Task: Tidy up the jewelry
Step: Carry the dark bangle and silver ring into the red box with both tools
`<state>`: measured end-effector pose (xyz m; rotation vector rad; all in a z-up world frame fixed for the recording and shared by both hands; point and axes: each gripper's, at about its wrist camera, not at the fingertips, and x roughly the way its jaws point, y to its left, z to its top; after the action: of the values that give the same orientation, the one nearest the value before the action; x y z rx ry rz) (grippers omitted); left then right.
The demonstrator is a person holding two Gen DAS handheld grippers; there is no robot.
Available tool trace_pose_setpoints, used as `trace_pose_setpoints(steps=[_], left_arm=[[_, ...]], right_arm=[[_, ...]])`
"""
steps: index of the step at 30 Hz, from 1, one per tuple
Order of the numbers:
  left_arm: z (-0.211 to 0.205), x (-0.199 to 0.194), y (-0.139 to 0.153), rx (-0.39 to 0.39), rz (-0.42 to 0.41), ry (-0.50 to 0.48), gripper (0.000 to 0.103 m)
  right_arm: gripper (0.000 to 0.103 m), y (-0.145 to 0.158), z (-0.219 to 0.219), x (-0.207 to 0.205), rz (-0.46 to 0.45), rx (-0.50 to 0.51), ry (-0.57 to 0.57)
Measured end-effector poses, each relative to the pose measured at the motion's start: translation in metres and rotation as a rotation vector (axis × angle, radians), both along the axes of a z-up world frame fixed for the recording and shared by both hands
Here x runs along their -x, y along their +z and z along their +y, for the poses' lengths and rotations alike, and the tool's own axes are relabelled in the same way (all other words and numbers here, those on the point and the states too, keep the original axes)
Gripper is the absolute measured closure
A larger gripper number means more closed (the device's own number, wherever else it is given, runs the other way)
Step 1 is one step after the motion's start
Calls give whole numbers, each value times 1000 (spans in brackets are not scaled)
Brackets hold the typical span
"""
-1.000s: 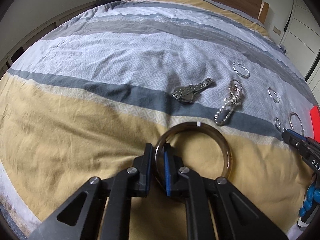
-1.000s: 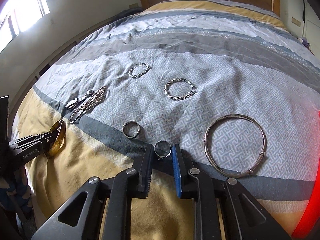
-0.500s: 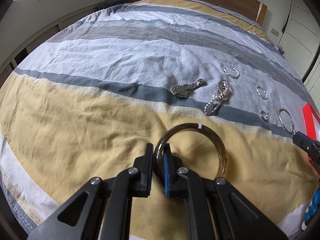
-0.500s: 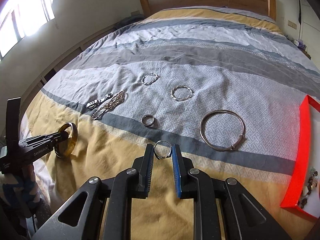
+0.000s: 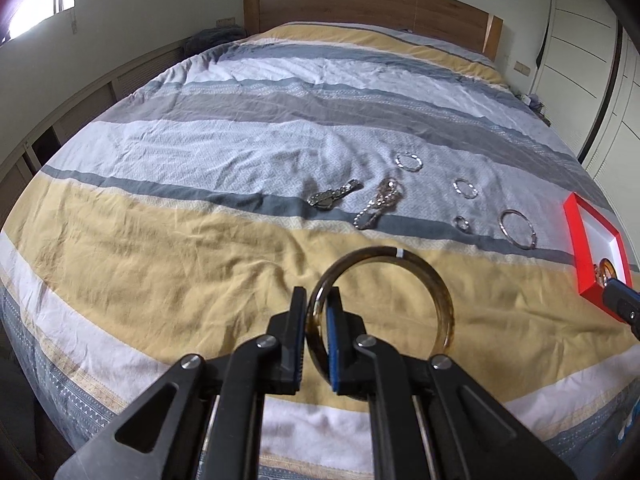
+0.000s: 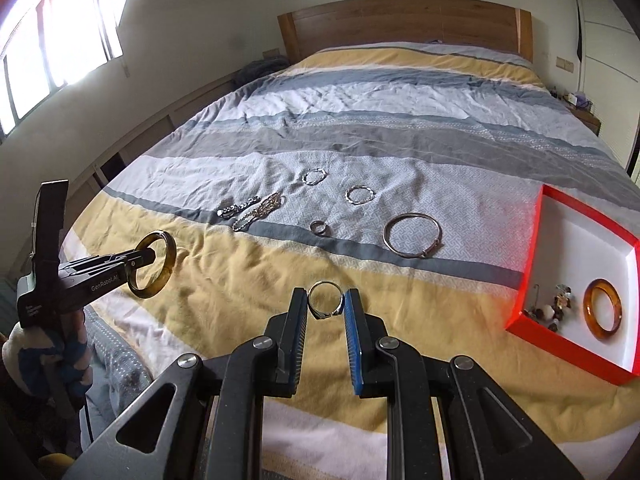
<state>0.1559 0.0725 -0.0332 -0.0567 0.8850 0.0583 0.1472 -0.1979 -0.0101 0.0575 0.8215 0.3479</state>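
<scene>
My left gripper [image 5: 316,304] is shut on an amber bangle [image 5: 436,292] and holds it above the yellow stripe of the bed; it also shows in the right wrist view [image 6: 146,258] with the bangle [image 6: 170,258]. My right gripper [image 6: 326,306] is shut on a silver ring [image 6: 326,300], held above the bed. A red box [image 6: 532,256] with a white inside lies to the right and holds an orange bangle [image 6: 602,310] and small pieces [image 6: 554,306]. On the bed lie a large silver bangle [image 6: 412,236], a ring [image 6: 319,227], two twisted bracelets [image 6: 360,194], a chain [image 6: 258,212] and a watch [image 6: 236,210].
The striped bedcover [image 6: 400,120] fills the view, with a wooden headboard [image 6: 400,24] at the far end. A window [image 6: 52,40] is on the left wall. White wardrobe doors [image 5: 592,60] stand at the right. The bed's front edge is just below the grippers.
Both grippers have lifted and pulled back from the bed with their pieces. The ring is off the cover, and the red box has come into the right wrist view.
</scene>
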Motion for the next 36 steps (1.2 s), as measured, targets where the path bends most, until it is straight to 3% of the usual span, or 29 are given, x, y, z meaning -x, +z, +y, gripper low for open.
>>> trace_pose_setpoints(steps=[9, 20, 27, 36], left_arm=[[-65, 17, 39, 34, -49, -131, 95], [-192, 7, 63, 55, -38, -368, 95], [-270, -27, 63, 48, -23, -475, 95], [-358, -85, 28, 34, 32, -541, 95]], right_arm=[[84, 25, -53, 53, -48, -9, -101], [84, 39, -165, 80, -68, 28, -300], [84, 38, -221, 53, -67, 48, -370], [84, 8, -275, -22, -14, 60, -376]])
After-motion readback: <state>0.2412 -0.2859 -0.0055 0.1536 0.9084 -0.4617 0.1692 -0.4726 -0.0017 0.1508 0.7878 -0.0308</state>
